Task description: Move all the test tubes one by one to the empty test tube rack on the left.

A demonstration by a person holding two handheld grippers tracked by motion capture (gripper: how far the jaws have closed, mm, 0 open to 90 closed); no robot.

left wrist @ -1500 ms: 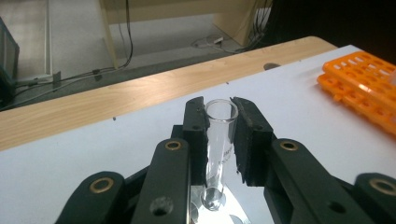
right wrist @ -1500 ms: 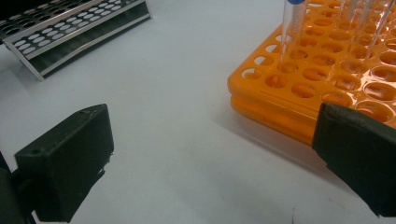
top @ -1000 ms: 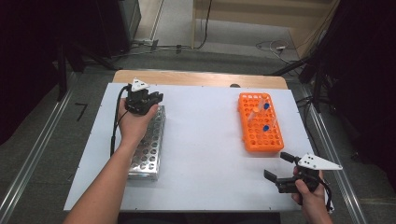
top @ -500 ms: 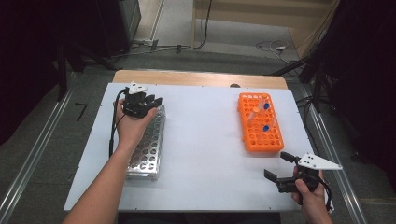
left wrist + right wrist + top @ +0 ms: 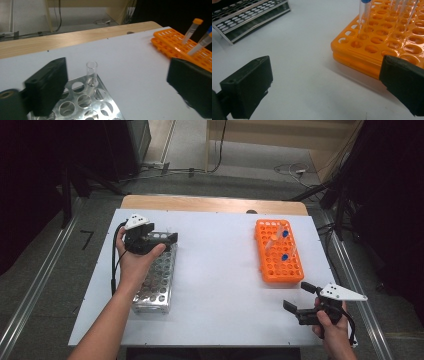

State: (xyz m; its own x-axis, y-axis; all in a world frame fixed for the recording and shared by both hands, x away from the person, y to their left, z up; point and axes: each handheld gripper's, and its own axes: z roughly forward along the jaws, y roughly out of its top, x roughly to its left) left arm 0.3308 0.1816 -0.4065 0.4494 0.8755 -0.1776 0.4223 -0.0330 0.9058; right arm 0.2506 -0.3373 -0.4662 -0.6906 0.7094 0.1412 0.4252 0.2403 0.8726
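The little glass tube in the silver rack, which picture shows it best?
The left gripper view: the clear tube stands close, upright in the metal rack, open-topped. The high view gives only a faint glint at the rack's far end; the right gripper view shows the rack, no tube discernible.

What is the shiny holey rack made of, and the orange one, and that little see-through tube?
The silver rack looks like polished metal: it glints and mirrors its holes. The orange rack seems glossy moulded plastic, going by its bright colour and soft shine. The clear tube is transparent, glass or clear plastic; I cannot tell which.

Overhead forward-down view; two low gripper views sharing orange rack (image 5: 278, 251).
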